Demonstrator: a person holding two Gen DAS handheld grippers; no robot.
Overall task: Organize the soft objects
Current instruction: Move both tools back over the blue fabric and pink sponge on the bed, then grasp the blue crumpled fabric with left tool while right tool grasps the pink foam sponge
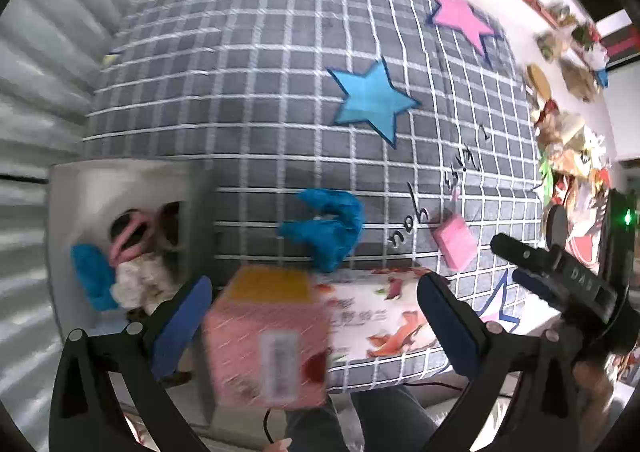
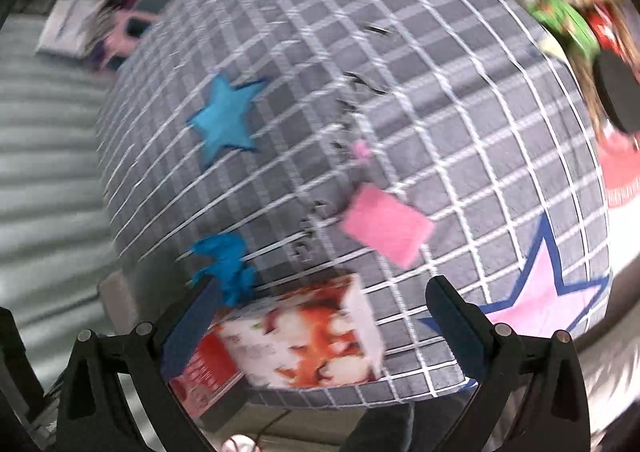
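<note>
A crumpled blue cloth (image 1: 326,230) and a pink sponge (image 1: 456,244) lie on the grey checked bedspread (image 1: 256,92). A soft tissue pack with orange fox print (image 1: 376,316) lies at the bed's near edge. A pink box (image 1: 268,336) sits between my left gripper's (image 1: 316,324) open fingers, not clamped. My right gripper (image 2: 320,324) is open above the tissue pack (image 2: 304,348); the sponge (image 2: 386,224) and blue cloth (image 2: 226,264) lie beyond it. The right gripper shows in the left wrist view (image 1: 560,276).
A white bin (image 1: 120,188) at the bed's left holds a blue cloth, a pink-and-black item and a cream plush. Plush toys (image 1: 568,140) pile up along the bed's right side. Blue and pink stars (image 1: 372,100) are printed on the bedspread.
</note>
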